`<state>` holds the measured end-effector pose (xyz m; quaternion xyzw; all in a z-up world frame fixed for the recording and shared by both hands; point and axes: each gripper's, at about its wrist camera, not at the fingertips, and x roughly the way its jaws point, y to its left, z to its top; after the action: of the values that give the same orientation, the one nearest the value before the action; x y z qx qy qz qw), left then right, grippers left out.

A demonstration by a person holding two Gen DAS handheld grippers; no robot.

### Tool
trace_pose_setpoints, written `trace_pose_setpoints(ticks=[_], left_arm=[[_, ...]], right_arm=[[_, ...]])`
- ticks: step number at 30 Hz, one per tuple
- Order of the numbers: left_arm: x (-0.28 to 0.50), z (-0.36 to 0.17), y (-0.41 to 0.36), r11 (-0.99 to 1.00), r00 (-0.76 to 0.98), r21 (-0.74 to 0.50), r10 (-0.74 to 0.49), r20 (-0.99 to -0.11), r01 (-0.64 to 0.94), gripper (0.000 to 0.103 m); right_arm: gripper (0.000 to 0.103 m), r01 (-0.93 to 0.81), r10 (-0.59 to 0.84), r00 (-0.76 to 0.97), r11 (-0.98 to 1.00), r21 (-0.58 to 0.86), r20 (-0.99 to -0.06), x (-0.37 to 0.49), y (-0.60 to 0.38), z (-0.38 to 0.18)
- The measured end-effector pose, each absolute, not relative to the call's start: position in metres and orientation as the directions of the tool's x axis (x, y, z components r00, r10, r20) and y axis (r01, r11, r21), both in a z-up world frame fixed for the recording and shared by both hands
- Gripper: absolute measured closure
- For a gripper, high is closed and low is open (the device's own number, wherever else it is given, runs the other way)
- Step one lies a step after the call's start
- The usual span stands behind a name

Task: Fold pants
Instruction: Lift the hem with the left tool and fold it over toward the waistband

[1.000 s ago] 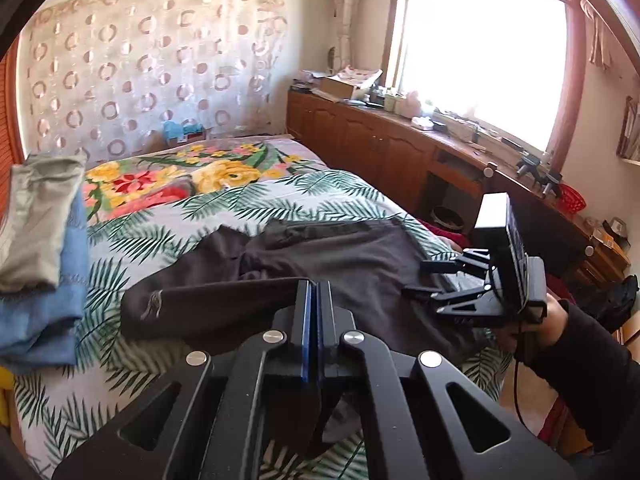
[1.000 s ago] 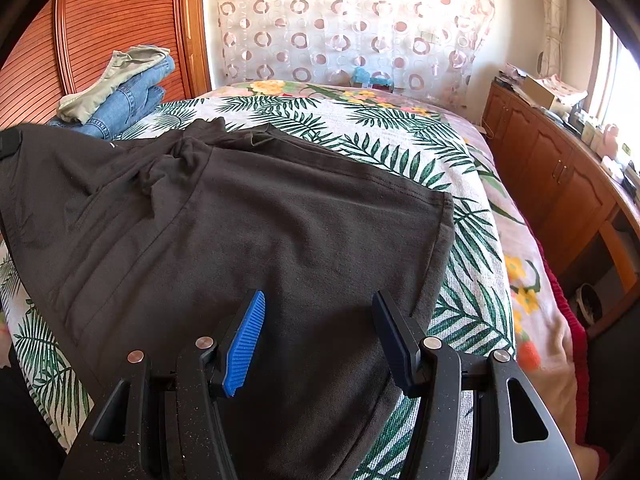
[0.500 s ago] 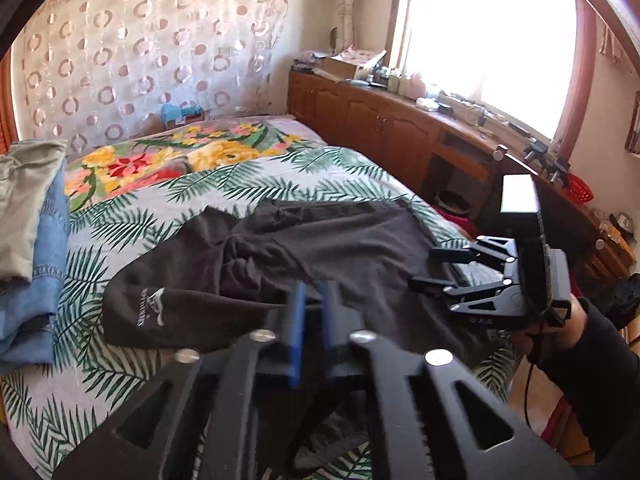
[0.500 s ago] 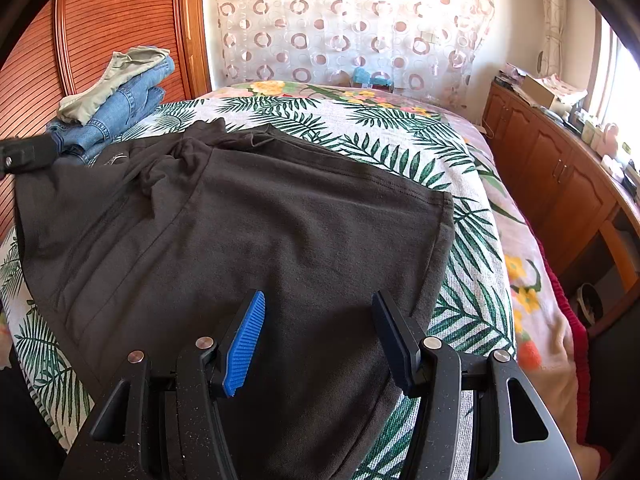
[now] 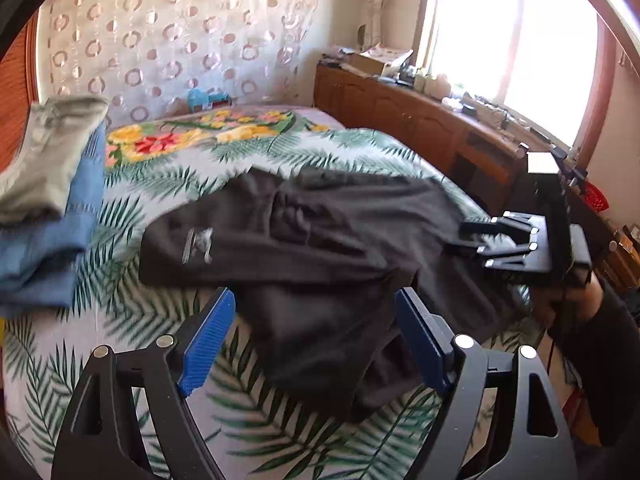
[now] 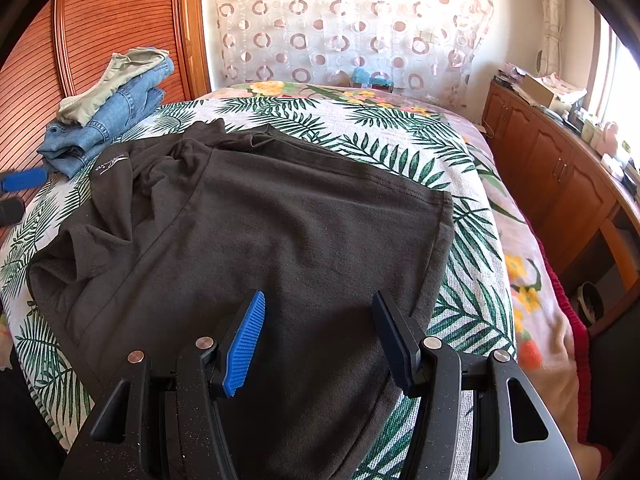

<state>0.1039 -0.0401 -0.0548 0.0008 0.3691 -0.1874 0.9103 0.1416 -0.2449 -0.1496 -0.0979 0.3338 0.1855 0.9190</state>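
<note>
Dark grey pants lie folded over on the leaf-print bedspread, a small white logo showing at their left end. My left gripper hovers low over the near edge of the pants; its jaws are opening and the blue pads stand wide apart, clear of the cloth. Its fingertips also show at the left edge of the right wrist view as the left gripper. My right gripper is open above the near part of the pants, pinching nothing. From the left wrist view the right gripper sits at the pants' right end.
A stack of folded blue jeans with a khaki garment on top sits at the bed's left side by the wooden headboard. A wooden cabinet runs along the right wall under the window. A dark sleeve holds the right gripper.
The left gripper went from shut to wide open and sank toward the bed. The pants' left end, held up before, now lies on the bedspread. The right gripper has not moved.
</note>
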Motion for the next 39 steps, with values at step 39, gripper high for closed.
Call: trace_pose_setpoints(ticks=[39], left_arm=[[0.085,-0.084,-0.016,0.944,0.652,-0.18,-0.321,-0.687,0.275,0.02]], right_arm=[[0.062,-0.604,0.451,0.634,0.796,-0.037,-0.629,0.102,-0.145,-0.151]])
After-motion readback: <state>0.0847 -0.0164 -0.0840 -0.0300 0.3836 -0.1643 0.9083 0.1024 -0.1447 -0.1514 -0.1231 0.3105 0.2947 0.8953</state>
